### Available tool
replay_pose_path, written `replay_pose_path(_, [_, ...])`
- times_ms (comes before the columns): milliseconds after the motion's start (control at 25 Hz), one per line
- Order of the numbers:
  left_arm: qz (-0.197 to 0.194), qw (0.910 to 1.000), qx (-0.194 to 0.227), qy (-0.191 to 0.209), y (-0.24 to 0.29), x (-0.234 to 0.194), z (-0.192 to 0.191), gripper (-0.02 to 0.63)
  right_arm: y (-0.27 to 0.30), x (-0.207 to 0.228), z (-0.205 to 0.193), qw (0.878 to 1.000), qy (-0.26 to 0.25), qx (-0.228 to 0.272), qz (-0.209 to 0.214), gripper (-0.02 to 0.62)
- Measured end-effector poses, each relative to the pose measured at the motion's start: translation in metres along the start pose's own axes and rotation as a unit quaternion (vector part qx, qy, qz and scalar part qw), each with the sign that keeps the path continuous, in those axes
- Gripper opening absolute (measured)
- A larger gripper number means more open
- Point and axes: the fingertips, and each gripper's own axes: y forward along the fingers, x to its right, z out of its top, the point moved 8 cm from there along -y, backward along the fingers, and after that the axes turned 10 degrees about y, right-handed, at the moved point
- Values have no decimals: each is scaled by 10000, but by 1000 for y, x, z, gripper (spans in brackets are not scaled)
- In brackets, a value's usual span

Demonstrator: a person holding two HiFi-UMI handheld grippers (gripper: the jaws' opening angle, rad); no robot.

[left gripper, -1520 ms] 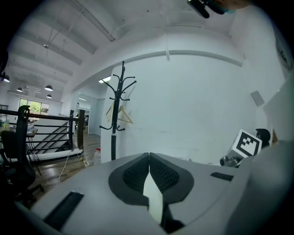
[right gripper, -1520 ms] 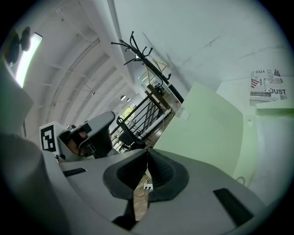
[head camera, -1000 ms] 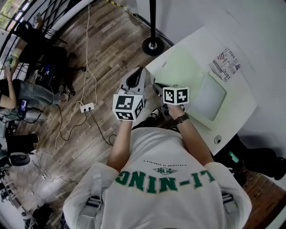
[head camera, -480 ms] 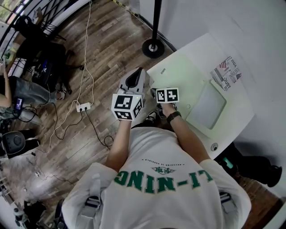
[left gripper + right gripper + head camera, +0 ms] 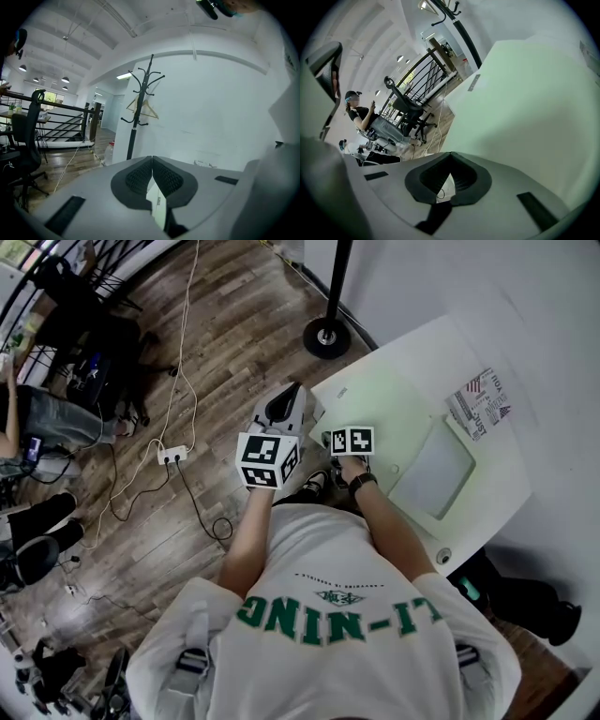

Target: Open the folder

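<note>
Both grippers have come lower than a second ago, the left gripper (image 5: 152, 161) slightly, the right gripper (image 5: 451, 157) much more, toward the table's near edge. The left is clenched on nothing, off the corner of the white table (image 5: 502, 460). The right, also pinched empty, tilts down over the folder (image 5: 380, 399). That folder, a flat, smooth, pale green sheet, lies shut on the table, so opening seems not yet begun: a cover edge must still be caught and lifted. A printed leaflet (image 5: 483, 401) lies farther right.
</note>
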Motion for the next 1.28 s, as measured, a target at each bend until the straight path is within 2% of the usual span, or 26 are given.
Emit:
replay_pose_path(160, [-18, 10000, -39, 23, 2, 2, -1, 17, -2, -7, -3, 9999, -154, 22, 33, 14])
replay_pose_path(320, [-141, 9999, -77, 56, 6, 11, 2, 17, -19, -17, -4, 9990, -256, 187, 325, 14])
replay_pose_path(480, [-354, 9992, -88, 144, 17, 31, 6, 17, -53, -21, -1, 9962, -197, 594, 612, 14])
replay_pose_path(720, [-668, 9971, -144, 346, 26, 75, 19, 17, -118, -10, 7, 9886, -18, 1283, 786, 14])
replay_pose_path(880, [-1052, 9928, -151, 548, 37, 117, 27, 17, -166, 15, 5, 9796, 150, 1896, 646, 14])
replay_pose_path(1080, [-1405, 9873, -261, 700, 51, 176, 29, 17, -224, 71, -4, 9680, 191, 2478, 333, 14])
replay_pose_path(1280, [-1879, 9768, -358, 963, 62, 234, 35, 17, -299, 117, -21, 9433, 392, 3289, -237, 14])
